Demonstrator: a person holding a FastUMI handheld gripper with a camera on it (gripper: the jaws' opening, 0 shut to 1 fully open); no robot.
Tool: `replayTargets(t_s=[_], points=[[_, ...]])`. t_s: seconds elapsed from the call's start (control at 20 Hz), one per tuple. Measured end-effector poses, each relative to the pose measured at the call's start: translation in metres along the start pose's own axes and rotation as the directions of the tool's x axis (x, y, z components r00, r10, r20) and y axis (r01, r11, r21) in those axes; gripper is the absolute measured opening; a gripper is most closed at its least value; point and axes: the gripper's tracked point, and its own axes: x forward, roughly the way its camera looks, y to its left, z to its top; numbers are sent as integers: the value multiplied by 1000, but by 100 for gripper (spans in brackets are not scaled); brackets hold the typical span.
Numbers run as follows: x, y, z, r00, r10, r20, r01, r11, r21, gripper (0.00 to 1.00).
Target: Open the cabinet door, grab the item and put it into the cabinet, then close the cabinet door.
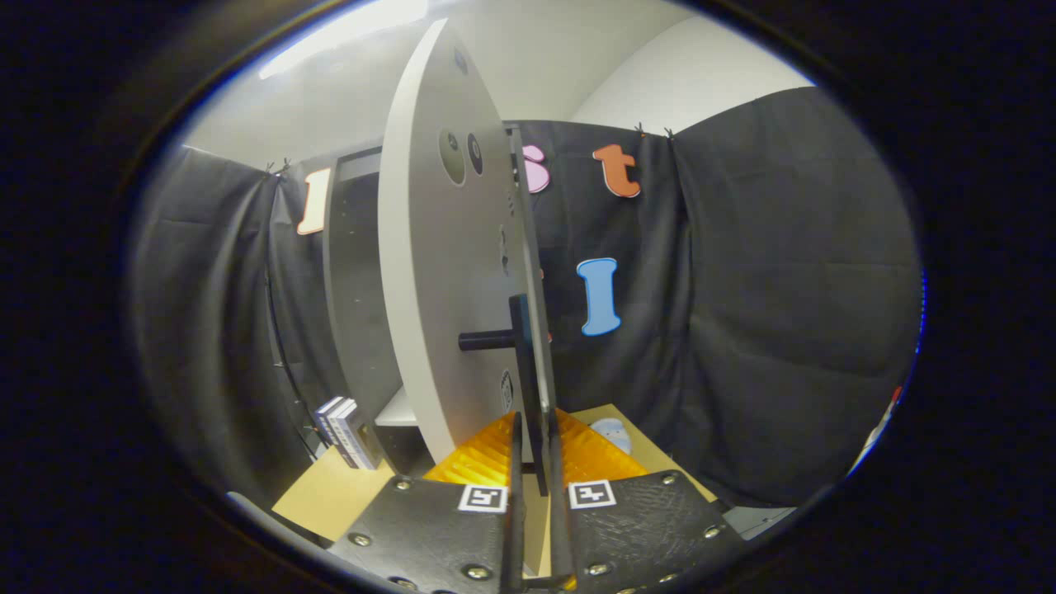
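Narrowed around the door handle [530, 388], my claw [535, 441] gripped the bar low, where I judged a crooked pull might slip it off the cabinet door [441, 272].

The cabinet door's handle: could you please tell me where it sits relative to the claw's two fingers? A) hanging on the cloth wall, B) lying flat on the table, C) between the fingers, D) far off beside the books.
C: the lower end of the dark bar handle on the open cabinet door runs down between the two fingers of the claw, which have closed in around it.
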Motion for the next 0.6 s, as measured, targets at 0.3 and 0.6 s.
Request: replayTargets(t_s=[0.3, 0.6], points=[[4, -5, 3, 998, 59, 7, -59, 998, -19, 12], [4, -6, 2, 996, 92, -1, -92, 996, -12, 11]])
